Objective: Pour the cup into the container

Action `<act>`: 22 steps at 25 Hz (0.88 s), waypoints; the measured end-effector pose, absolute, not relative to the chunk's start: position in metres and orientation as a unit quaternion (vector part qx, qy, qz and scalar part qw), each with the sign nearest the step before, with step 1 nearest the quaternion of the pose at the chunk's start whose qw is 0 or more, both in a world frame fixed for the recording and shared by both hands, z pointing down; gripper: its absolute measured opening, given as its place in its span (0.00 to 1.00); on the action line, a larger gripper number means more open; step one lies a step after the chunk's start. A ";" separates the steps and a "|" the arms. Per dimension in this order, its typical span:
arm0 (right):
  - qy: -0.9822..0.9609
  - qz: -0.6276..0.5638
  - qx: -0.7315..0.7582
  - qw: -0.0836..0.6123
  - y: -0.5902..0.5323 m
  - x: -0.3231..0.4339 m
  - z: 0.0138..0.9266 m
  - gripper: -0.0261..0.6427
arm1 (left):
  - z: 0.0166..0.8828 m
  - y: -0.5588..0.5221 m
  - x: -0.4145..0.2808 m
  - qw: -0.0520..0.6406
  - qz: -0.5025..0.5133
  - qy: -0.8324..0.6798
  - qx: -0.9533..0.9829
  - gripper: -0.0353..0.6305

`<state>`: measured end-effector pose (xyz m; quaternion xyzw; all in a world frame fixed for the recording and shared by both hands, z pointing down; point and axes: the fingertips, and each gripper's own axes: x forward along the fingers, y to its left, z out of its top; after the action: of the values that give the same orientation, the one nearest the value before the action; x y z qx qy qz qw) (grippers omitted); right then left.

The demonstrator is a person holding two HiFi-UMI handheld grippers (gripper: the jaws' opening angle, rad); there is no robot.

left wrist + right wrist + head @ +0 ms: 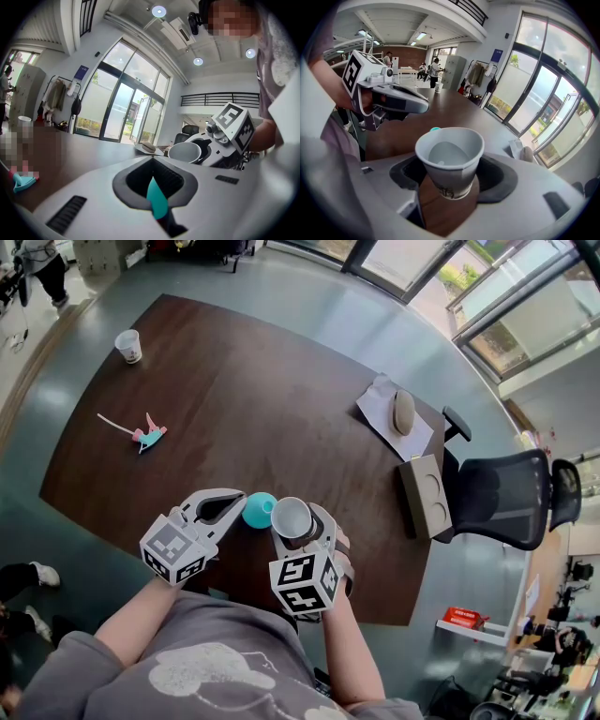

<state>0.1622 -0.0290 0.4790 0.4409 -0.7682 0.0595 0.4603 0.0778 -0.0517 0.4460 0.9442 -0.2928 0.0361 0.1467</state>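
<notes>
Pouring stage: not begun, by my reading. The cup (pixel 449 159) is up beside the container (pixel 258 510), but its mouth faces upward in the head view and nothing is seen leaving it.
Cup: white paper, held clear of the table (pixel 281 399), just to the right of the container; whether the two rims touch cannot be told.
Cup contents: the inside shows pale grey with no clear fill line, so whether anything is in it cannot be told.
Container: small, round and teal, near the table's front edge, between the left gripper (pixel 155 190) and the right gripper (pixel 450 177). Whether it rests on the table or is lifted cannot be told.
Right gripper: jaws set wide, pads pressed on the cup's lower wall from both sides — the cup hangs on this grip alone.
Left gripper: jaws drawn nearly together on a sliver of the container's teal rim, steadying it.
Done: cup in hand, container secured, the two side by side.
Left to do: carry the cup's lip over the opening, tip it and empty it.
Risk: the opening looks no wider than the cup's mouth — a slow, well-centred tilt seems called for.
Surroundings: second paper cup (pixel 128 345), pink-and-teal item (pixel 147 435), sheet of paper (pixel 378 404) with a rounded grey object (pixel 403 412), cardboard box (pixel 424 495) and office chair (pixel 506 493), all well apart from the work.
</notes>
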 end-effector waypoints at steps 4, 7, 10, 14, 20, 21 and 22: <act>-0.761 0.057 0.441 0.472 -0.031 0.164 0.479 0.49 | 0.448 -0.052 0.079 0.149 0.038 -0.290 0.945 0.06; -0.757 0.052 0.439 0.481 -0.031 0.164 0.478 0.49 | 0.448 -0.051 0.079 0.150 0.038 -0.289 0.945 0.06; -0.753 0.045 0.436 0.490 -0.032 0.164 0.477 0.49 | 0.447 -0.051 0.080 0.151 0.037 -0.288 0.945 0.06; -0.747 0.036 0.432 0.504 -0.034 0.165 0.478 0.49 | 0.448 -0.052 0.080 0.152 0.036 -0.288 0.945 0.06; -0.739 0.025 0.423 0.524 -0.033 0.166 0.479 0.49 | 0.449 -0.053 0.081 0.154 0.034 -0.288 0.944 0.06; -0.738 0.025 0.421 0.527 -0.033 0.166 0.479 0.49 | 0.449 -0.053 0.082 0.155 0.033 -0.288 0.945 0.06; -0.737 0.025 0.420 0.530 -0.032 0.167 0.478 0.49 | 0.448 -0.053 0.082 0.155 0.033 -0.287 0.945 0.06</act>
<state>0.1665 -0.0322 0.4781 0.4196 -0.7366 0.0252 0.5299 0.0821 -0.0528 0.4484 0.9447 -0.2870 0.0326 0.1550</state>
